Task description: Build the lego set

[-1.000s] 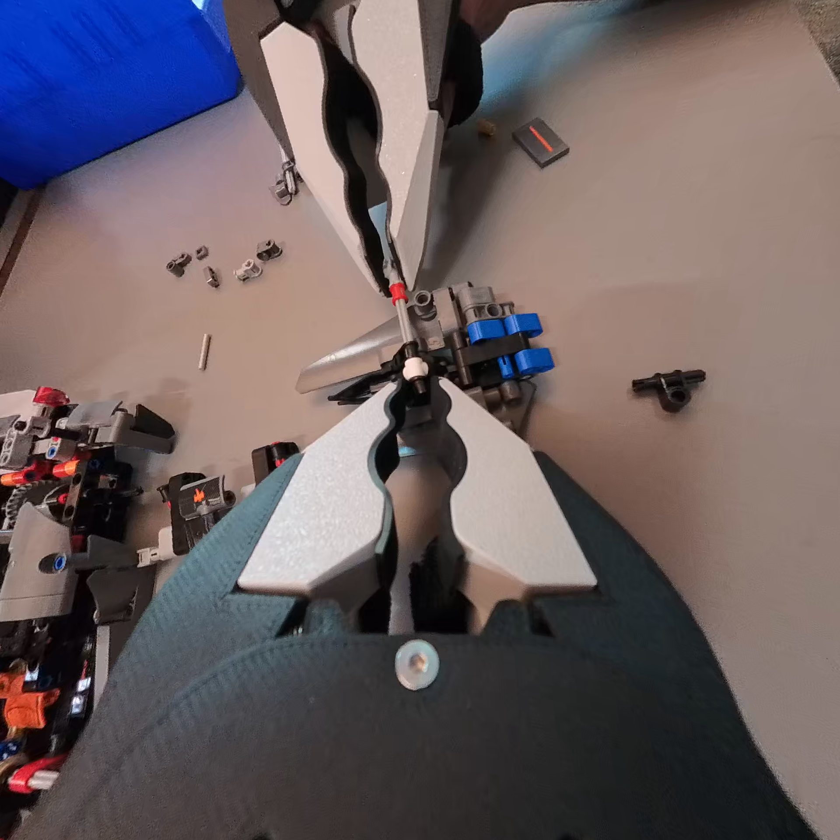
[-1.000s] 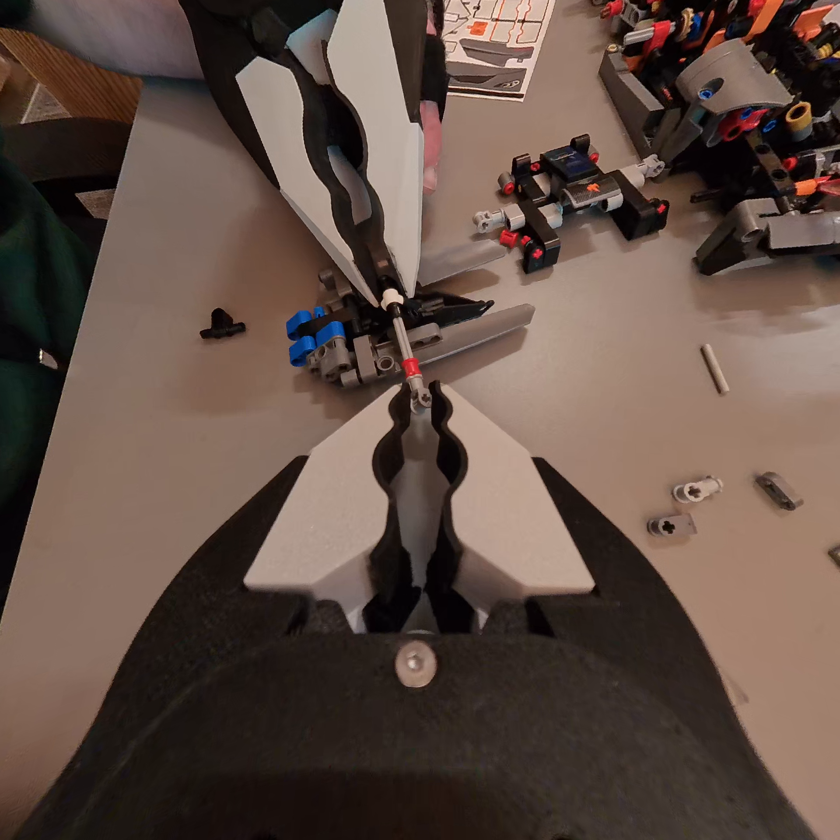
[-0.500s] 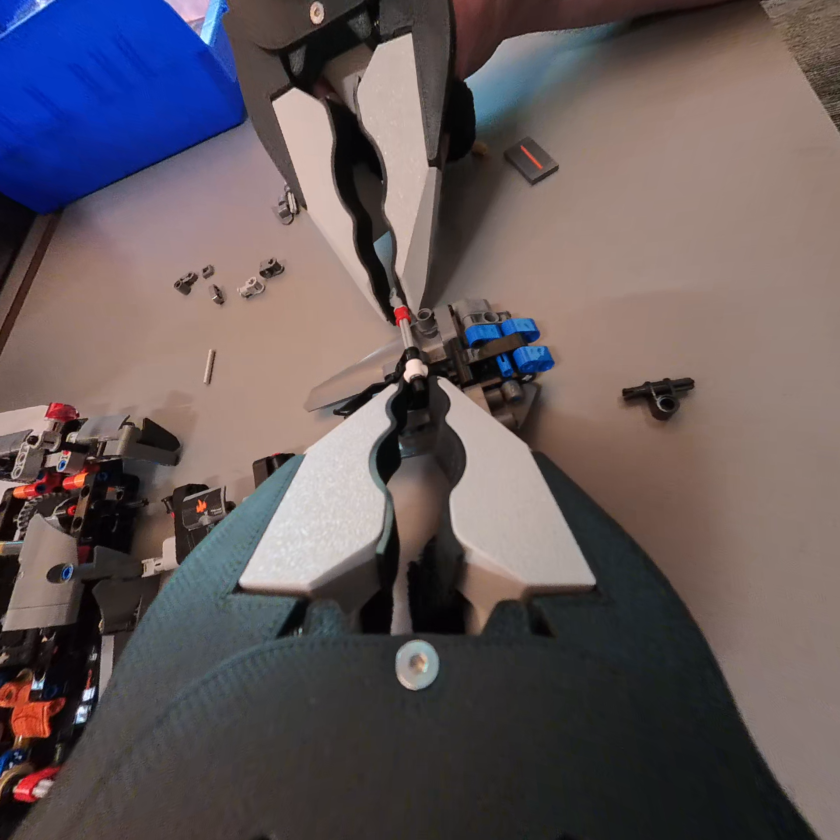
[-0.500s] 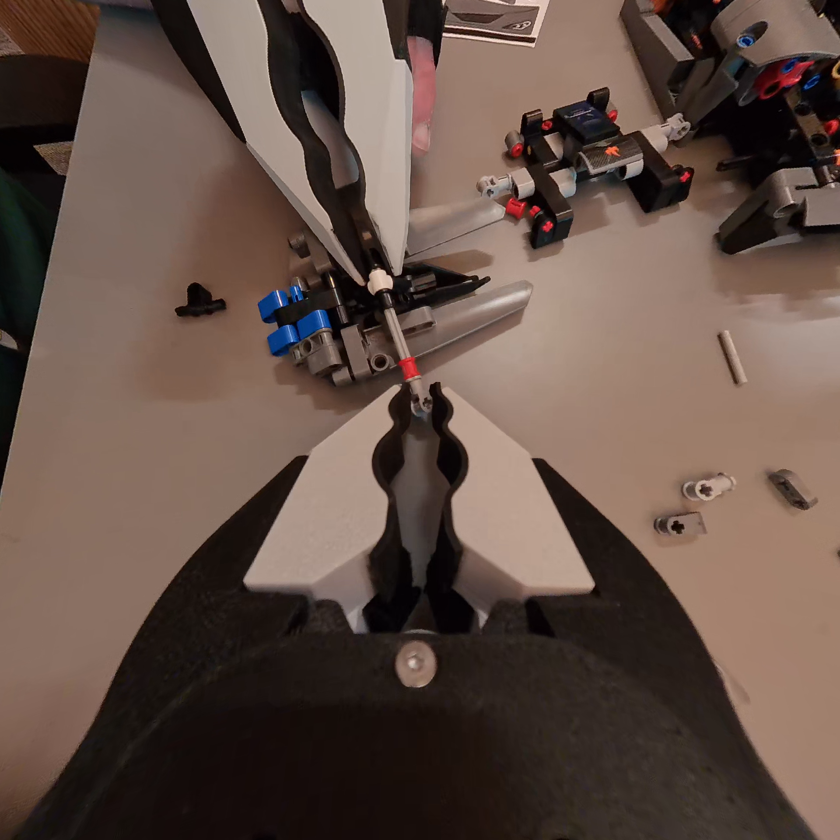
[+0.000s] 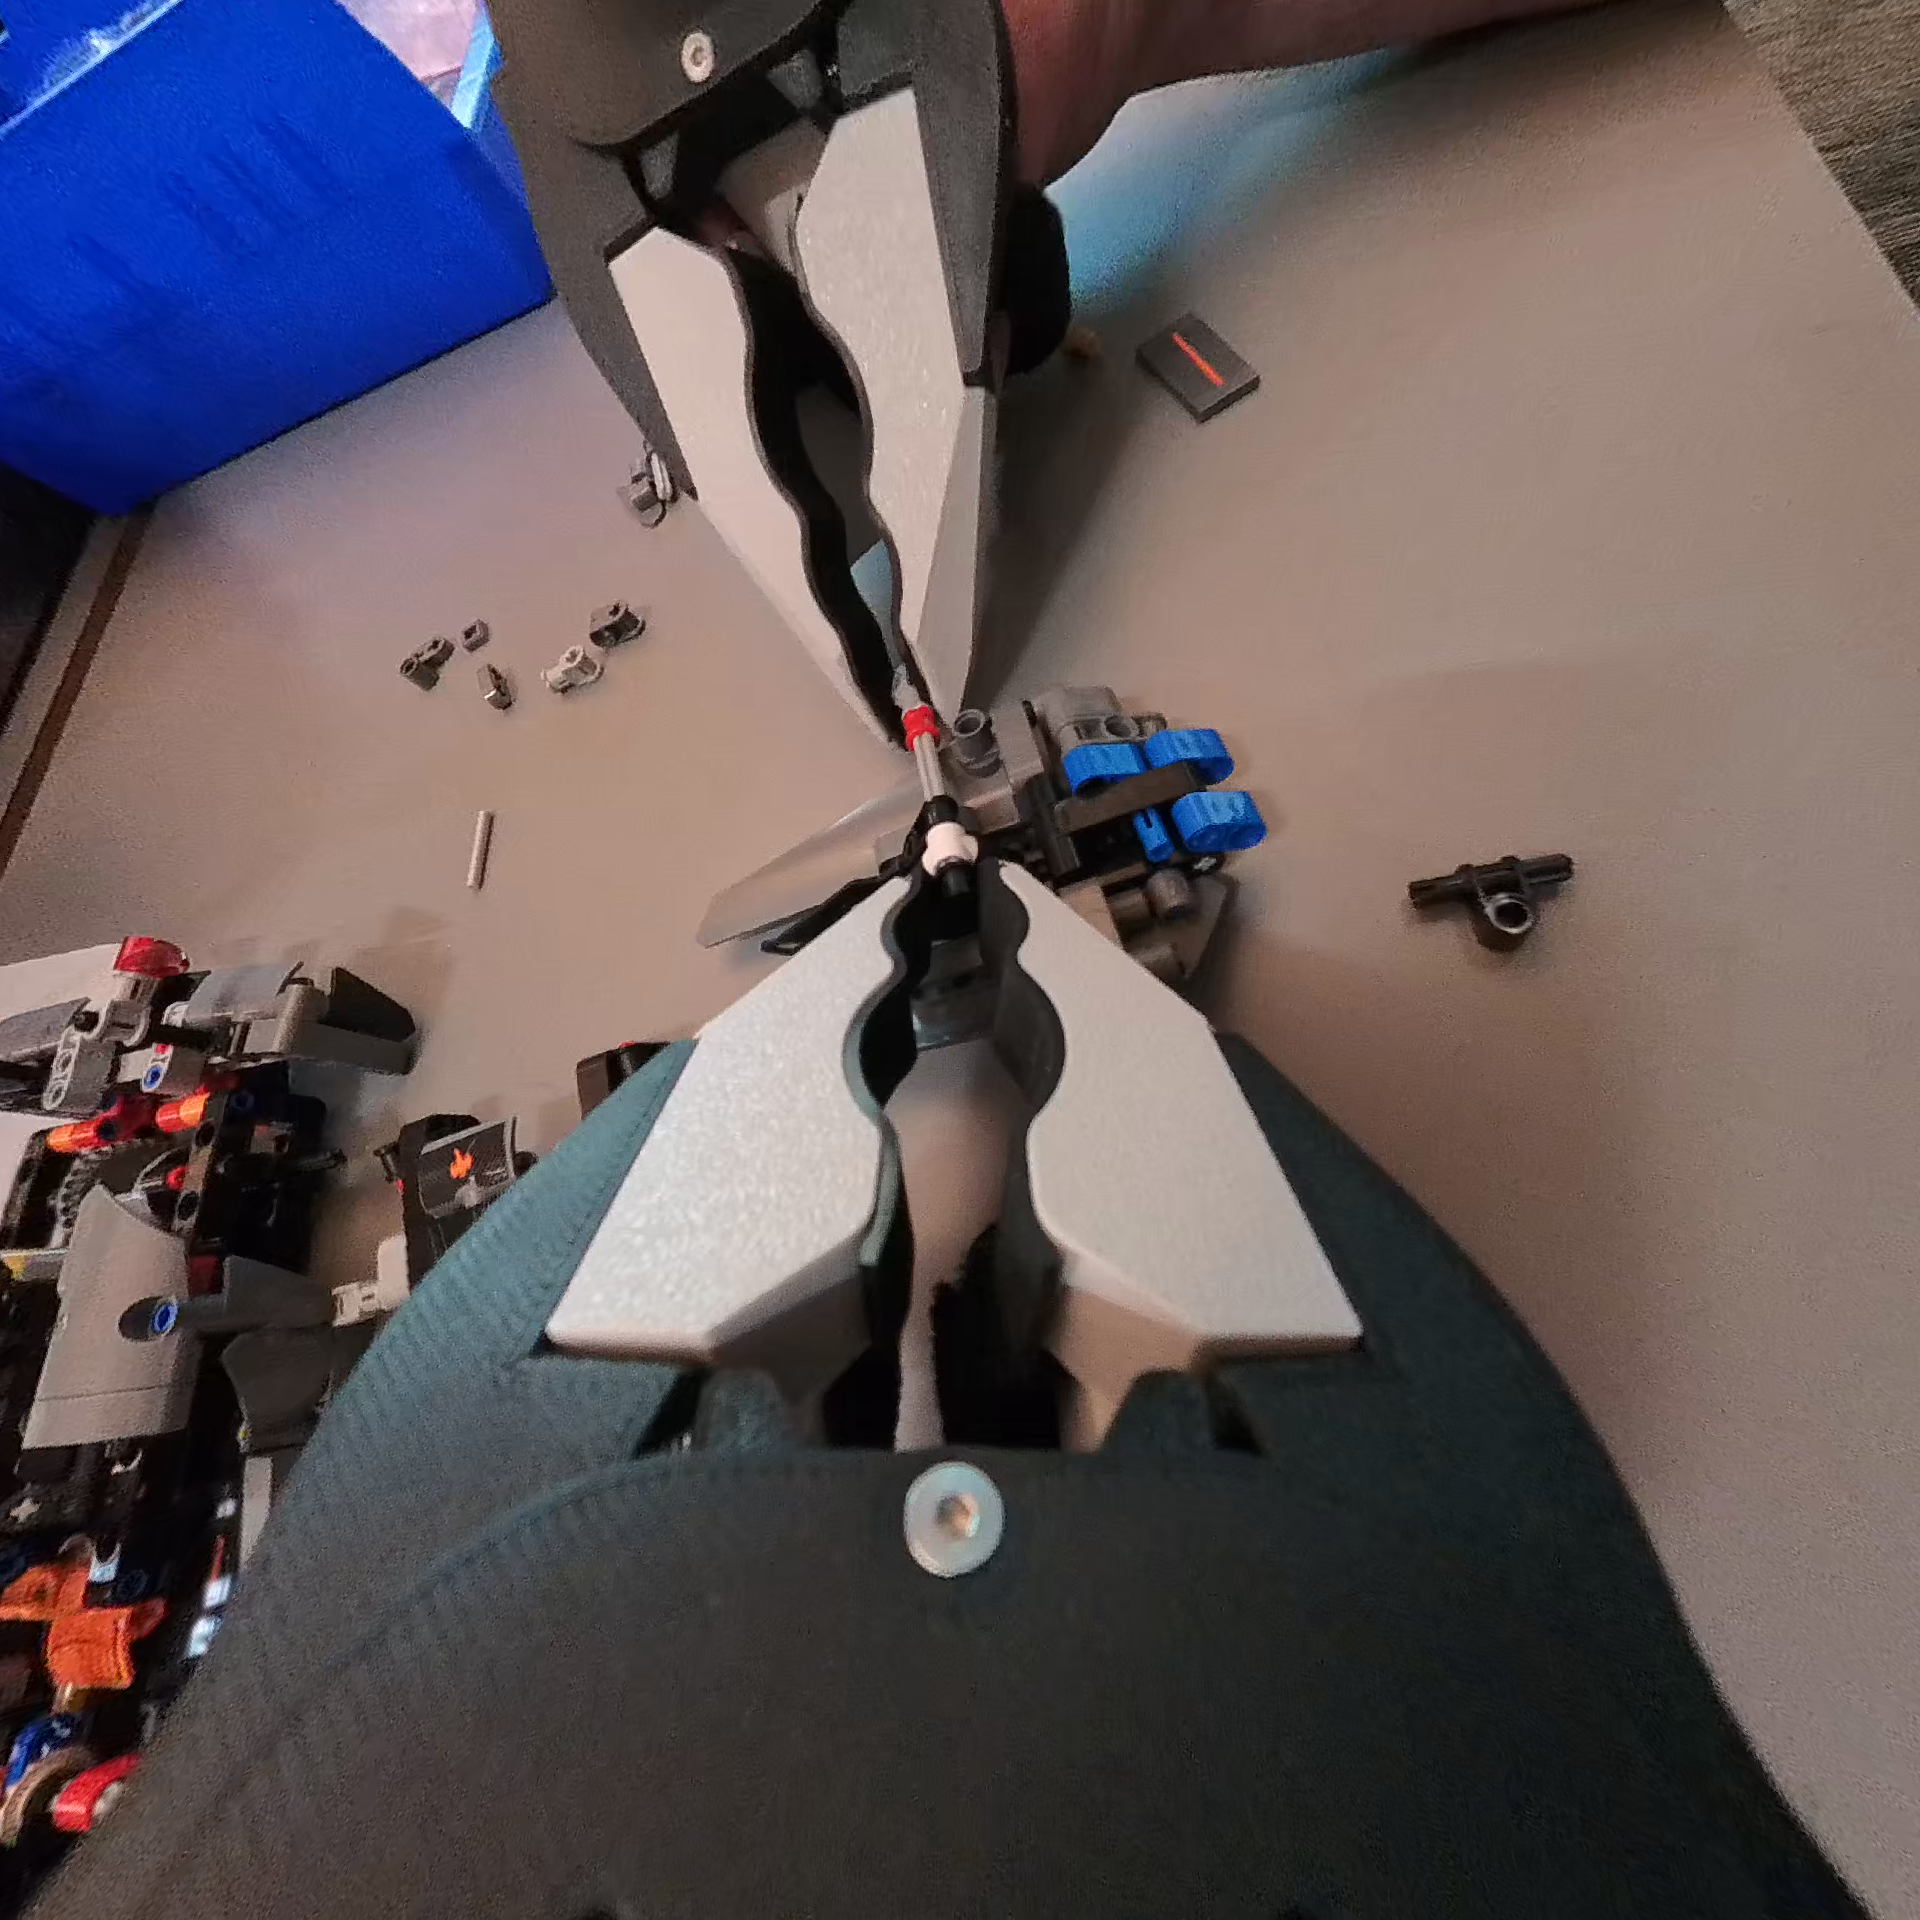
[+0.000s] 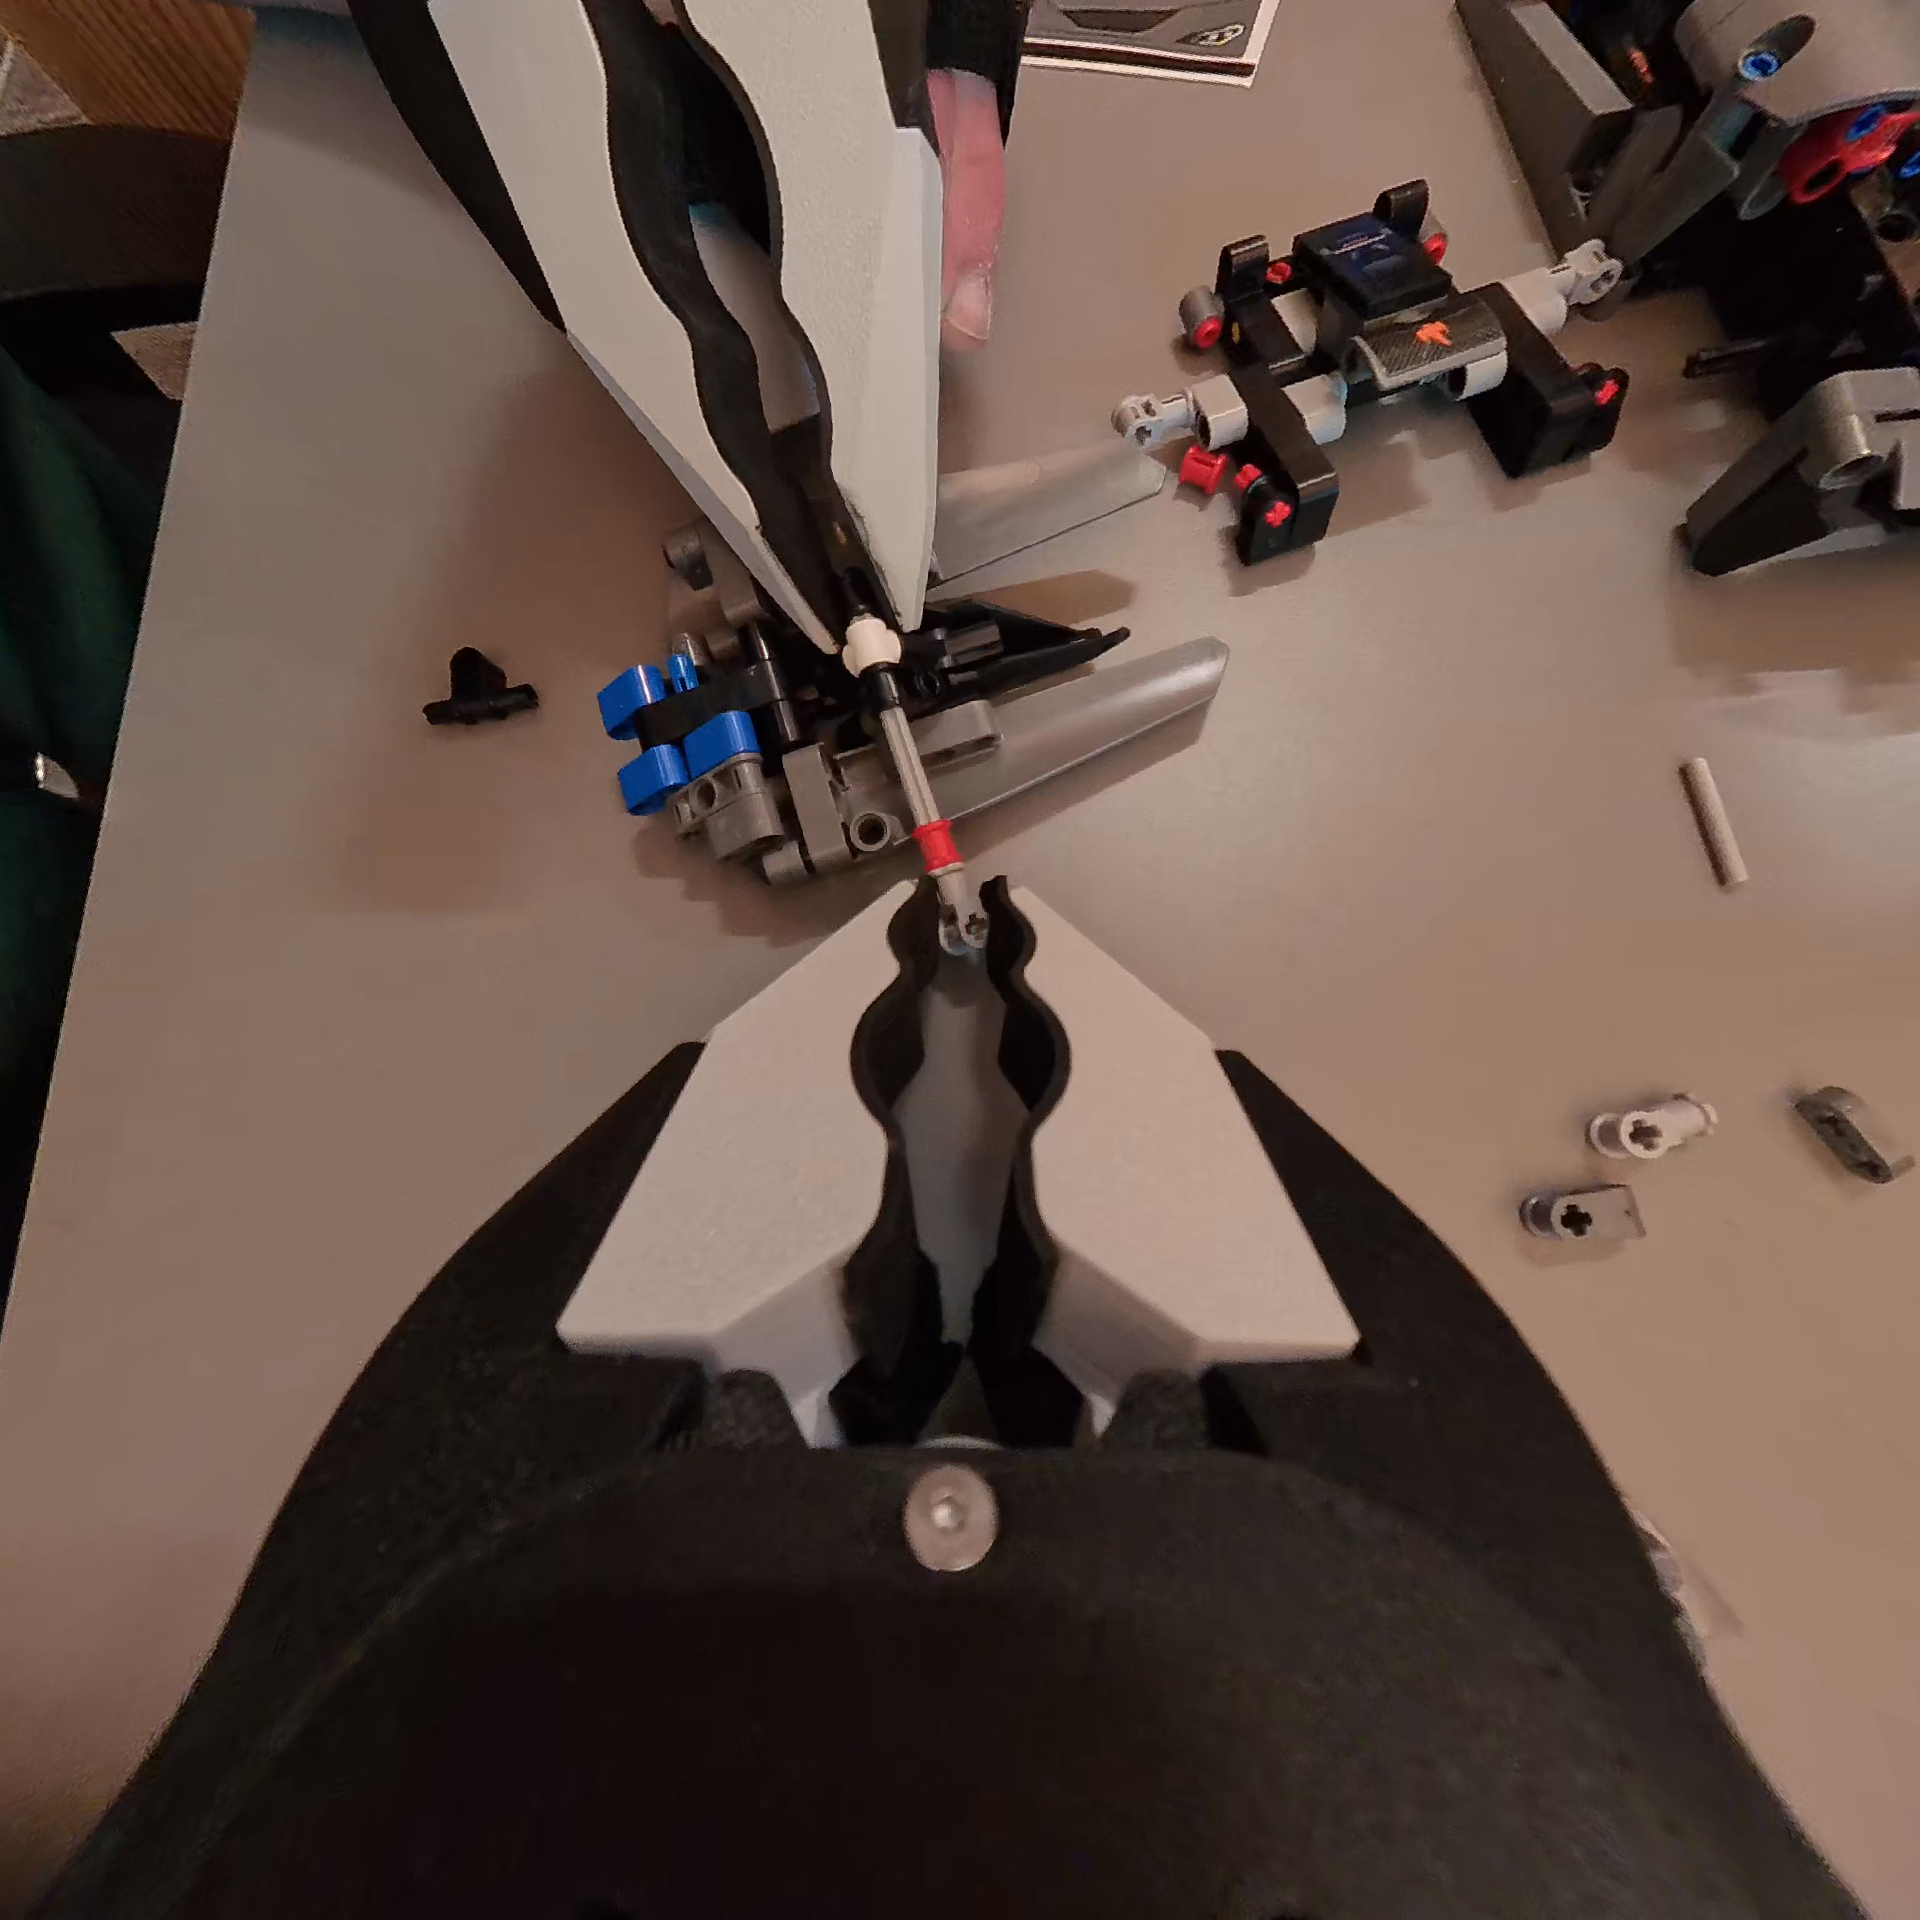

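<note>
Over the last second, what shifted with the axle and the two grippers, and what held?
Little changed. The thin axle and both grippers rose slightly above the grey and blue subassembly, tilting a bit. The left gripper stays shut on the white-bush end, the right gripper on the end past the red bush. Loose parts on the table have not moved.

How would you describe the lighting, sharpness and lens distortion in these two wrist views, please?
Left wrist view: warm, dim light, soft shadow right of the left hand-held gripper, table edges bowed by the wide lens, model parts at left smeared. Right wrist view: axle crisp, lower housing dark, right hand-held gripper sharp.
</note>
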Action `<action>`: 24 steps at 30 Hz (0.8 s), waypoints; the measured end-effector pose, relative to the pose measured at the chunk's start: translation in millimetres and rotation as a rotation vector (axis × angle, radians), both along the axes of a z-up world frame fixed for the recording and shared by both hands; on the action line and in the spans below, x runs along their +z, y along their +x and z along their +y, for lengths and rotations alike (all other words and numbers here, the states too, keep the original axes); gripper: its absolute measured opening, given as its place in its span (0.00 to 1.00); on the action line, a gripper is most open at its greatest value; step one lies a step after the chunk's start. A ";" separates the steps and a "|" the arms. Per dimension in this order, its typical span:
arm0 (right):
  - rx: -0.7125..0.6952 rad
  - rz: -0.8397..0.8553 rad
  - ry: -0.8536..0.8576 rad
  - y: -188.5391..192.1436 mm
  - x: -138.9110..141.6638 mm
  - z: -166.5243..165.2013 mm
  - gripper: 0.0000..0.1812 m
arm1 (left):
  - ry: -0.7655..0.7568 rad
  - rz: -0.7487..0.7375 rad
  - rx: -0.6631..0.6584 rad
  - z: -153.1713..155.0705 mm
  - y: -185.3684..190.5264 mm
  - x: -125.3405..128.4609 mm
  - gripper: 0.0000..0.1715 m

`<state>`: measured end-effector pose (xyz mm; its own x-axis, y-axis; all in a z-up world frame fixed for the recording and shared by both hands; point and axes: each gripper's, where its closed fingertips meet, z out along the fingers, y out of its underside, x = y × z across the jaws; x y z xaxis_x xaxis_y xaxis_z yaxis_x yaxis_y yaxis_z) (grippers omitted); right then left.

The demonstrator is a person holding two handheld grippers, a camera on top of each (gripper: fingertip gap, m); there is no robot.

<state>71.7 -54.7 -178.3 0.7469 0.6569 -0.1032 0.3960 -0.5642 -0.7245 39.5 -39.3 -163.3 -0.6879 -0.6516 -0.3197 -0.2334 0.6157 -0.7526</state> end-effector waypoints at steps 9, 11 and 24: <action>0.001 0.061 -0.091 -2.8 0.2 -2.8 0.03 | 0.061 -0.019 -0.011 -0.9 -1.5 -0.1 0.04; 0.001 0.046 -0.091 -3.4 2.4 -3.0 0.03 | 0.080 -0.022 -0.011 0.1 -2.3 -0.7 0.04; -0.083 0.020 -0.026 8.1 16.2 -7.0 0.16 | 0.015 0.009 -0.006 0.9 -6.6 2.4 0.09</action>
<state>79.8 -61.8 -162.1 0.7961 0.5900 -0.1347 0.3332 -0.6132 -0.7162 32.9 -38.4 -160.9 -0.6946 -0.6427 -0.3232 -0.2361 0.6281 -0.7415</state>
